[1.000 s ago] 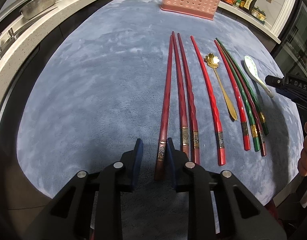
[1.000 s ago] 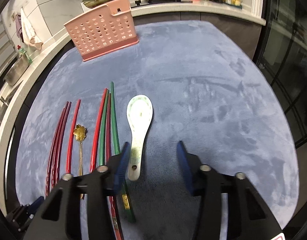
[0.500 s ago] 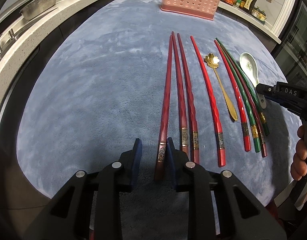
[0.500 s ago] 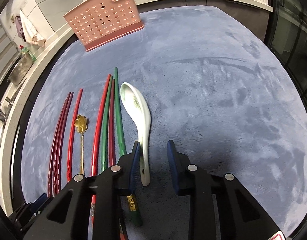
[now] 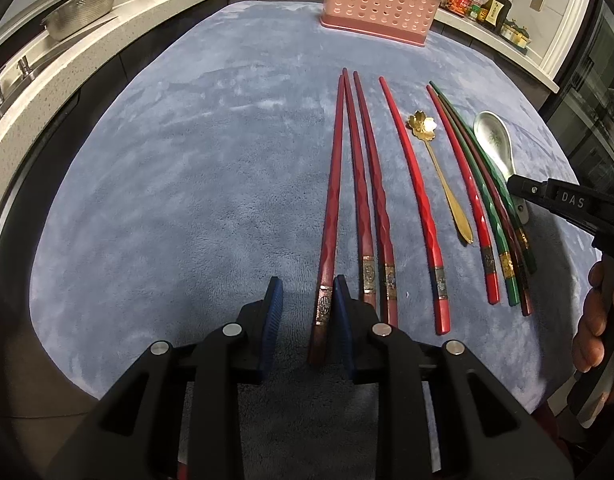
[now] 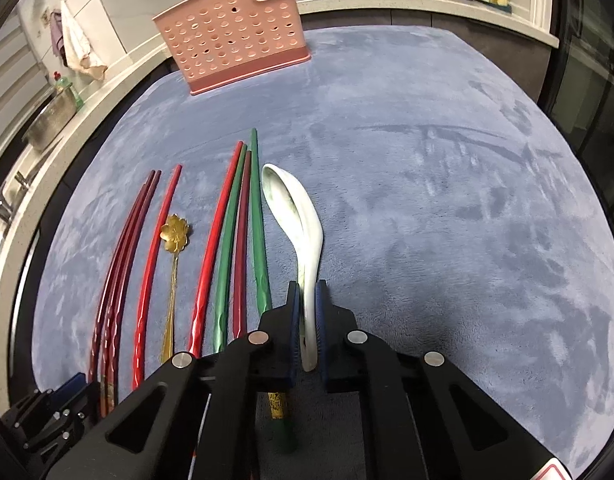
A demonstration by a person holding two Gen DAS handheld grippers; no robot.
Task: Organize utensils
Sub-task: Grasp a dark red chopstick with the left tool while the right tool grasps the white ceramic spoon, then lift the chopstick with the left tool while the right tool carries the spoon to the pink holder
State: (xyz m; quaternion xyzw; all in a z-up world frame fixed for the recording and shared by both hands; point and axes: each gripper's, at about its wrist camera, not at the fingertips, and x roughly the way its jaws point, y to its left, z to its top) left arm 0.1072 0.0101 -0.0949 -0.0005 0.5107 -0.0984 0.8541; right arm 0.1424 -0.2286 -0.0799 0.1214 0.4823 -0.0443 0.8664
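The white ceramic soup spoon (image 6: 297, 220) lies at the middle of the right wrist frame, bowl pointing up the picture, handle running down between my right gripper (image 6: 306, 320). My jaws there have just been closing and now pinch the handle from both sides, almost fully shut on it. Just left of the spoon runs a green chopstick (image 6: 257, 220), its gilt end passing under my left pad. I judge that the risk: if I lift carelessly, that stick may drag along or get knocked askew. The glazed handle is smooth and narrow, so it could also swivel or slip in my grip as the heavy bowl hangs forward.

In the left wrist frame my left gripper (image 5: 305, 320) stands partly open at the bottom centre, a dark red chopstick (image 5: 331, 208) between its pads; it seems to lie against the right pad with a gap to the left one, so nothing is gripped.

The pink perforated utensil holder (image 6: 235, 36) waits at the top of both frames, on the grey-blue mat (image 6: 447, 200).
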